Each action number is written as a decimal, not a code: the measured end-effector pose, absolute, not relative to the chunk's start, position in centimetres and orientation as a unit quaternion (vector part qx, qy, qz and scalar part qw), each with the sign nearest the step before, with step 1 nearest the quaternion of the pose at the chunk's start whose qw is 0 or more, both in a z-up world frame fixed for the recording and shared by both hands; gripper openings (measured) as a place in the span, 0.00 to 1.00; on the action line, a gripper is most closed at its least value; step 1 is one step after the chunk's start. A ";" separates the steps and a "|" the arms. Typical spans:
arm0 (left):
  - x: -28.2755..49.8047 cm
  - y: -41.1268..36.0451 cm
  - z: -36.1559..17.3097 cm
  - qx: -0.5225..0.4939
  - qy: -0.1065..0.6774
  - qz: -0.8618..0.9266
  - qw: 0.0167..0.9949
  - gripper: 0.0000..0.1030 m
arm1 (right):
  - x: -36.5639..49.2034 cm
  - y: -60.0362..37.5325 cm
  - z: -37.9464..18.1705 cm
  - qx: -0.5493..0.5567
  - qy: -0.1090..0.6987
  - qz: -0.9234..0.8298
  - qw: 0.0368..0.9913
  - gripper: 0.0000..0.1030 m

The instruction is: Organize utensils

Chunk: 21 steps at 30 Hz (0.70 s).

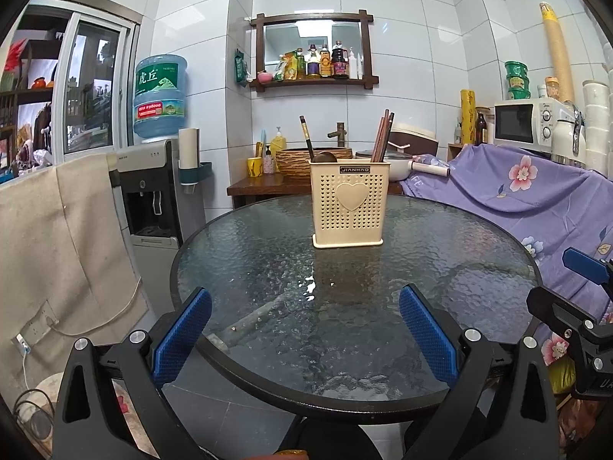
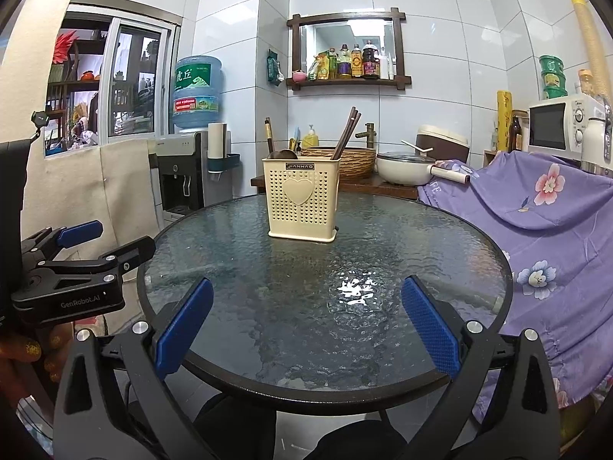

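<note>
A cream perforated utensil holder [image 1: 348, 203] with a heart on its front stands upright on the far half of the round glass table [image 1: 268, 253]. Dark chopsticks [image 1: 383, 136] stick up from its right side, and a dark spoon and ladle [image 1: 312, 143] from its left. The holder also shows in the right wrist view [image 2: 302, 199]. My left gripper [image 1: 304, 329] is open and empty above the table's near edge. My right gripper [image 2: 306, 326] is open and empty too, beside the left one, which shows at the left of the right wrist view [image 2: 99, 235].
A purple floral cloth [image 1: 536, 191] covers furniture to the right of the table. A water dispenser [image 1: 153, 191] stands at the left. A wooden counter behind holds a woven basin [image 1: 306, 159] and a white pot [image 2: 406, 168]. A microwave [image 1: 525, 122] sits at the far right.
</note>
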State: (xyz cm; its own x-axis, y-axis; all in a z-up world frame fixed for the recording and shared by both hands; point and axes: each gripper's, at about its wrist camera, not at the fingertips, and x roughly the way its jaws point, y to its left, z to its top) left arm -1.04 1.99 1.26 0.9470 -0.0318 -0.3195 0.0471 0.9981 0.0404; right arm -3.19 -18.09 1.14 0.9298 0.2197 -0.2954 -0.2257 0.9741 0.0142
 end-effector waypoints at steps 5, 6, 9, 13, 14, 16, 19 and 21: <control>-1.0 2.0 1.3 0.023 0.163 -0.023 0.986 0.94 | -3.1 -18.1 1.1 -0.009 0.151 0.113 0.982 0.94; -1.0 2.0 1.3 0.021 0.164 -0.024 0.986 0.94 | -3.0 -18.1 1.1 -0.009 0.152 0.113 0.982 0.94; -0.9 2.0 1.2 0.022 0.165 -0.025 0.986 0.94 | -3.0 -18.1 1.1 -0.010 0.153 0.113 0.982 0.94; -0.9 2.1 1.2 0.022 0.165 -0.026 0.986 0.94 | -2.9 -18.0 1.0 -0.011 0.153 0.112 0.982 0.94; -0.9 2.1 1.2 0.022 0.165 -0.026 0.986 0.94 | -2.9 -18.0 1.0 -0.011 0.153 0.112 0.982 0.94; -0.8 2.1 1.2 0.023 0.166 -0.025 0.986 0.94 | -2.9 -18.0 1.0 -0.011 0.153 0.113 0.982 0.94; -0.9 2.0 1.2 0.023 0.165 -0.025 0.986 0.94 | -2.9 -18.0 1.0 -0.011 0.152 0.113 0.982 0.94; -0.8 2.0 1.2 0.023 0.165 -0.025 0.986 0.94 | -2.9 -18.0 1.0 -0.011 0.152 0.114 0.982 0.94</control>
